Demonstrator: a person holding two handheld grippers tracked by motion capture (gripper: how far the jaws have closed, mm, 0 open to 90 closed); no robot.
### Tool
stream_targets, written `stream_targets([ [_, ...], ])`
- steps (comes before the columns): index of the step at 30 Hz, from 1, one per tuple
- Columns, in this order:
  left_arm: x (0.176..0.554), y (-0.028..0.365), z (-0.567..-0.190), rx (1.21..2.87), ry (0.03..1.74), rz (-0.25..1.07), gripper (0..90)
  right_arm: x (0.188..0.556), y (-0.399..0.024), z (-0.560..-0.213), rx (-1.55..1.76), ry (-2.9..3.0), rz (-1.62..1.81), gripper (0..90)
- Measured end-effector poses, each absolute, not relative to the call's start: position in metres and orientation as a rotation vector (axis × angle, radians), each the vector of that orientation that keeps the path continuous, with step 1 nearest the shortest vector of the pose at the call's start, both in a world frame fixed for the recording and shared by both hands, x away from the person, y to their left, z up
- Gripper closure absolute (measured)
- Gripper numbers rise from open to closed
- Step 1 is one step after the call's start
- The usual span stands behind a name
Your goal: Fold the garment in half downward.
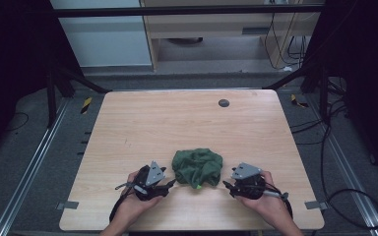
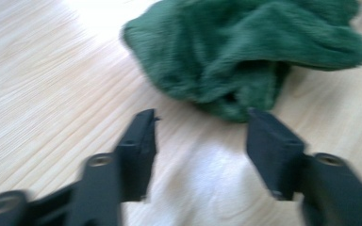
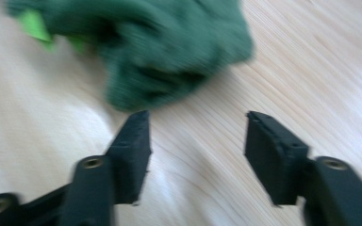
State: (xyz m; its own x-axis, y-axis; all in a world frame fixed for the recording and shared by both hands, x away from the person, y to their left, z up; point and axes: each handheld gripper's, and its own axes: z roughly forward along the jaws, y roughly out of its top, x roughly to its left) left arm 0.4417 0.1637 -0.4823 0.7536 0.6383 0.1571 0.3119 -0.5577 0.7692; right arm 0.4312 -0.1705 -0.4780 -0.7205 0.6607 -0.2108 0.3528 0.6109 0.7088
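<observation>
A crumpled green cloth (image 1: pixel 198 167) sits near the front of the counter (image 1: pixel 142 123), between the left gripper (image 1: pixel 169 184) and right gripper (image 1: pixel 228 185). Both jaws gape wide, empty; next, probably, each pinches a cloth edge

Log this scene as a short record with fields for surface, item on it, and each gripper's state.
surface: wooden table
item: crumpled green cloth, near the table's front edge, with a bright green tag
left gripper: open, beside the cloth, holding nothing
right gripper: open, beside the cloth, holding nothing
other: small dark round disc toward the far edge
</observation>
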Motion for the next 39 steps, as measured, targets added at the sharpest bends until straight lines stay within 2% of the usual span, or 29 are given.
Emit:
stream_targets([
  [2, 0.447, 0.169, -0.481, 2.175, 0.744, 0.556, 32.2, 0.435, -0.178, -0.479, 0.870, 2.352, 0.891, 30.1],
  [5, 0.455, 0.177, -0.481, 2.164, 0.805, 0.549, 24.0, 0.443, -0.189, -0.481, 0.957, 2.317, 0.884, 21.7],
  [9, 0.467, 0.189, -0.482, 2.162, 0.877, 0.534, 16.3, 0.454, -0.202, -0.483, 1.056, 2.284, 0.892, 17.7],
  [21, 0.489, 0.213, -0.478, 2.132, 0.978, 0.544, 12.6, 0.484, -0.226, -0.481, 1.197, 2.252, 0.915, 12.4],
  [30, 0.502, 0.215, -0.470, 2.225, 0.955, 0.533, 7.4, 0.500, -0.235, -0.480, 1.249, 2.285, 0.880, 7.2],
  [39, 0.523, 0.217, -0.472, 2.256, 0.966, 0.531, 4.9, 0.517, -0.248, -0.486, 1.306, 2.262, 0.892, 8.6],
])
